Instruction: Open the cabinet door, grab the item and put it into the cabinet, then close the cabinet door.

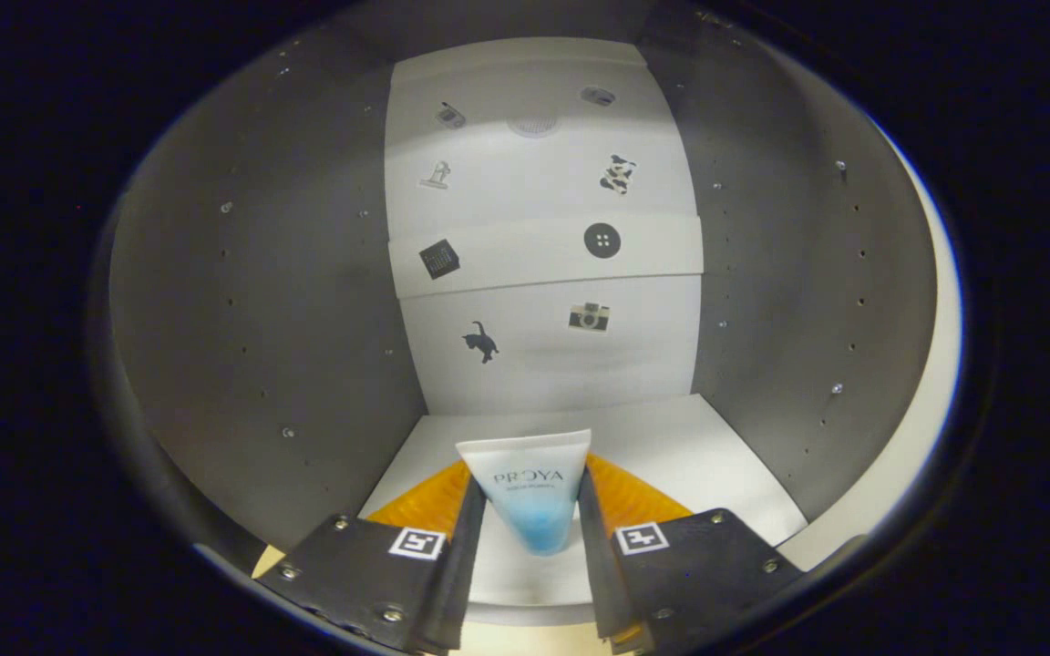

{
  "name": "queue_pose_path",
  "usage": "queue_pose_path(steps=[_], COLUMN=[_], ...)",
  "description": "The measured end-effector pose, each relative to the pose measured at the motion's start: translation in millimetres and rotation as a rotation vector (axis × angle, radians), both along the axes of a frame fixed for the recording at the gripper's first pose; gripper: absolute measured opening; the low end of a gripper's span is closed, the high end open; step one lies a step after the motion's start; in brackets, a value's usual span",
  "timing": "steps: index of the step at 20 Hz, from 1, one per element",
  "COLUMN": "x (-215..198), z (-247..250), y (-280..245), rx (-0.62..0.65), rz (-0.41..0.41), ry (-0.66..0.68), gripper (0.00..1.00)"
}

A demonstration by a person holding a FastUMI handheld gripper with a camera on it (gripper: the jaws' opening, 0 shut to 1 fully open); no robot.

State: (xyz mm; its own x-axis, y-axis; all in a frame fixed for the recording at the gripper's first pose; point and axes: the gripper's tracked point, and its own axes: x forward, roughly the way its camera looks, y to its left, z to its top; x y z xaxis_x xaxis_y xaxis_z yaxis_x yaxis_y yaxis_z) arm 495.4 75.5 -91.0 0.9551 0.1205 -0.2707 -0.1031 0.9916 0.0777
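A white tube (532,487) with a blue lower end sits clamped between the two fingers of the hand-held gripper (532,510), inside the open cabinet (252,301), above its white shelf floor (680,446). Beyond stands the white back panel (543,264), dotted with small stickers.

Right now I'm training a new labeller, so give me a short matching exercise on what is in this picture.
Things:
1. tube
2. gripper
3. cat sticker
4. button sticker

Places or states:
A. on the cabinet's back wall, above the camera sticker
B. shut on the tube
C. on the back wall, beside the camera sticker
D. between the fingers, over the cabinet floor

Pairs: 1-D, 2-B, 3-C, 4-A
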Motion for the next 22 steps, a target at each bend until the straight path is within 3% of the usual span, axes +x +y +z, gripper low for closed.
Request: queue_pose_path(steps=[3, 7, 11, 16, 22], x=[0, -9, -40, -109, -219], z=[3, 24, 46, 74, 99], y=[1, 3, 3, -2, -21], rx=[0.011, 0.063, 0.095, 0.042, -0.014], rz=[-0.010, -0.020, -0.004, -0.006, -0.051], ry=[-0.012, -0.075, -0.116, -0.185, -0.240], gripper=[0.56, 0.90, 0.99, 0.98, 0.98])
